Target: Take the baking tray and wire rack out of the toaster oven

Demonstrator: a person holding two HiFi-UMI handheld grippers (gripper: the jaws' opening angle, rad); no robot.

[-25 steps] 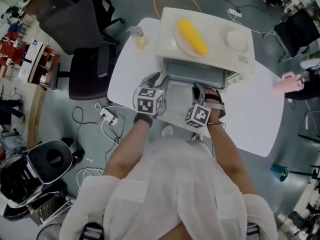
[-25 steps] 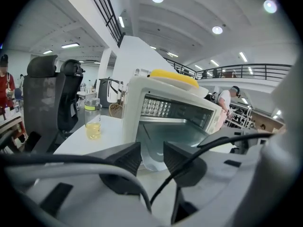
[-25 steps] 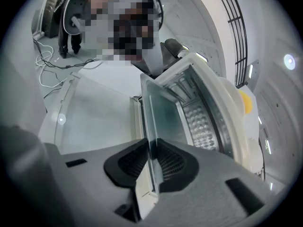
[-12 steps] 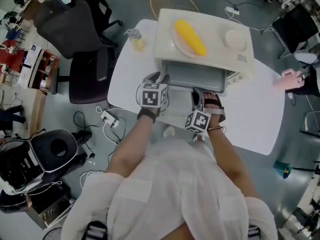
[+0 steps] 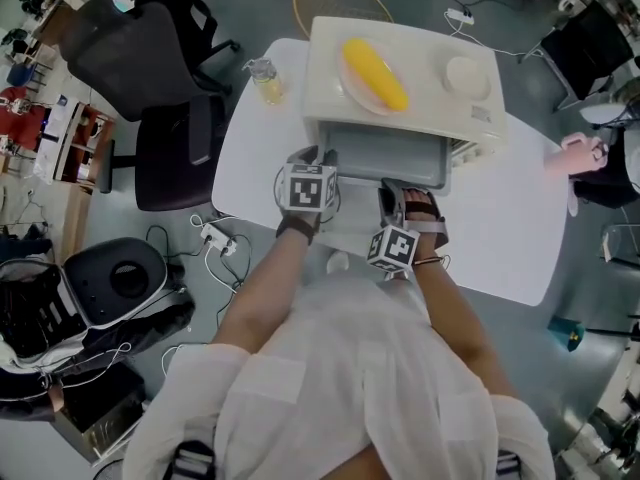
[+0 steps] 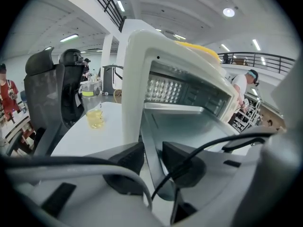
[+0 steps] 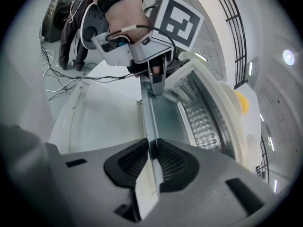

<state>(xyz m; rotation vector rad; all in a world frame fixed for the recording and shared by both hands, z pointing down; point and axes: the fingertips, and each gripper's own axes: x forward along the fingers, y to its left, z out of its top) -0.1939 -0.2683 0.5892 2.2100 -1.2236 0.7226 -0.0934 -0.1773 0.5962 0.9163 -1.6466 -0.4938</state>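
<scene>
Pinching shut with the right gripper (image 7: 152,161) on the front rim of the grey metal baking tray (image 5: 385,158). Straddling that rim's left end with the left gripper (image 6: 151,156), closing its jaws just now but not yet touching metal. Lying half out of the cream toaster oven (image 5: 325,78), rim stretching crosswise between both grippers. Probably needing a level pull toward the white table's (image 5: 250,163) near edge.

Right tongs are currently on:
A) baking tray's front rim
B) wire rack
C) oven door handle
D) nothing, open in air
A: the right gripper view shows the right tongs clamped on the thin front rim of the baking tray.
</scene>
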